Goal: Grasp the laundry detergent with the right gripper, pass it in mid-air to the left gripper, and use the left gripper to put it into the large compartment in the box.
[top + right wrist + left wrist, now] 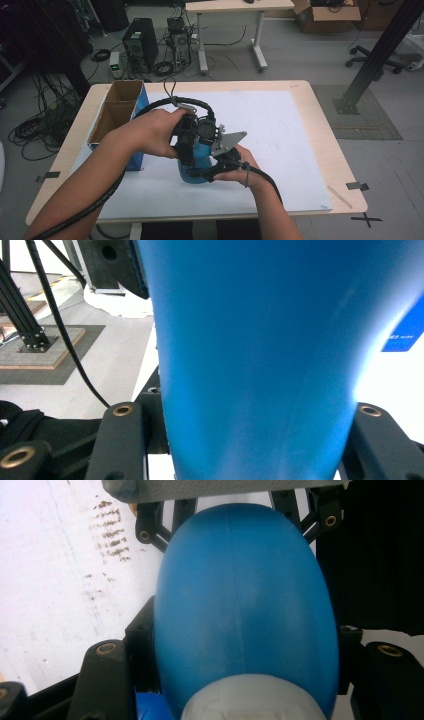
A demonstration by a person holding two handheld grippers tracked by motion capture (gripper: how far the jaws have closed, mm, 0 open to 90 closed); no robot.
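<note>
One blue bottle (197, 162) stands on the white sheet (280, 130) near the front middle of the surface (320, 100), and in the high view most of it is hidden behind two hands and the black hardware they carry, so just its lower body shows. The left gripper view looks onto its rounded blue body (242, 605) with a pale grey cap-like part (250, 697) cut off at the bottom edge; what that part is cannot be made out for sure. The right gripper view gives a plain blue wall (255, 365) widening toward the top, with no end in sight. There are two tools: the left hand-held gripper (186, 136) is clamped on the bottle from above and the side, and the right hand-held gripper (220, 165) is clamped on it lower down, black jaws pressing both flanks in each close view. One open cardboard box (117, 112) with a blue side sits just left of the hands.
</note>
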